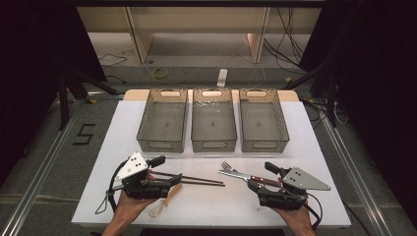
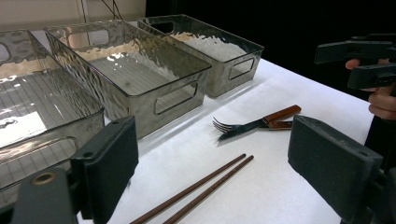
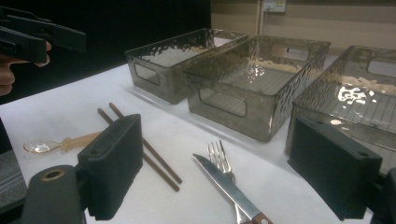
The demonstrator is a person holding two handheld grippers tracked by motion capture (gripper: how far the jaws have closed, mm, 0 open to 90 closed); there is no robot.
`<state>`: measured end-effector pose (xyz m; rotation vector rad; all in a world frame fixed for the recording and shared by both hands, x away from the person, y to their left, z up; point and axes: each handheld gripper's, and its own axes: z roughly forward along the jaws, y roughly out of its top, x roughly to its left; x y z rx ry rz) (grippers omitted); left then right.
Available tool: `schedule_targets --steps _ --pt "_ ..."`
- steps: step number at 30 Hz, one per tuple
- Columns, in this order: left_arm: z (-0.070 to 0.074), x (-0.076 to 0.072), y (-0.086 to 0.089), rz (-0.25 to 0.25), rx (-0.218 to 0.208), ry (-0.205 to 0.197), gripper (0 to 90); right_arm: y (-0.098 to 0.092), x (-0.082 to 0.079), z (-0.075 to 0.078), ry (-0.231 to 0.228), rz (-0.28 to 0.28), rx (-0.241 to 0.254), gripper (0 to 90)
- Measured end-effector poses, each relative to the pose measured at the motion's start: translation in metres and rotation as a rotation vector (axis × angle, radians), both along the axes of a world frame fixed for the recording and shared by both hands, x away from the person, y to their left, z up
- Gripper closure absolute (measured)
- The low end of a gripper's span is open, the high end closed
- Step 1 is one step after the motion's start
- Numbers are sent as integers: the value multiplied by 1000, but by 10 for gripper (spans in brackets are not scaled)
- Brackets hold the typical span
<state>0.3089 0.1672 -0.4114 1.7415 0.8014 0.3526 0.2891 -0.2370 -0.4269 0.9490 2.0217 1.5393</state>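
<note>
Both hand-held grippers wide open and empty over cutlery on the white table (image 1: 305,147).

Left hand-held gripper (image 1: 173,183) sits lower left of the high view, jaws spread wide, nothing between the pads, just beside the near ends of the brown chopsticks (image 1: 196,179), which lie side by side at lower centre. Plastic spoon (image 1: 164,201) lies just below that gripper, near the table's front edge. Right hand-held gripper (image 1: 253,184) sits lower right, jaws wide apart, holding nothing, right at the wooden handles of the fork (image 1: 227,166) and knife (image 1: 235,174); those two lie together, tips pointing to the frame's left. Three clear bins (image 1: 213,120) stand in a row at upper centre, well apart from the cutlery.
</note>
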Motion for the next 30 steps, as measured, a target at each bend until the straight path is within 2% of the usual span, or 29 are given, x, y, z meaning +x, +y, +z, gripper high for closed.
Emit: schedule_targets --steps 14,17,19,21,22,23,25,27,29,30 --pt "1 4 -2 -4 43 11 155 1 -1 1 -6 3 -7 187" --pt "4 5 -2 -3 72 4 155 1 -1 1 -5 4 -5 188" --pt "5 6 -2 -4 86 13 157 0 -1 1 -4 5 -5 189" --pt "7 13 -2 -20 104 67 157 0 0 1 0 4 -3 189" --pt "7 13 -2 -20 104 67 160 0 0 0 1 5 -3 189" --pt "10 19 -4 -26 163 81 160 1 1 0 2 6 -2 189" --pt "15 24 -6 -21 213 97 160 0 1 0 2 7 -4 189" --pt "19 29 -7 -23 248 120 160 0 2 0 7 7 -4 190" --pt "22 35 -10 -19 302 131 160 1 2 0 10 6 -8 190" --pt "22 35 -10 -19 302 131 160 1 2 0 10 7 -8 190"
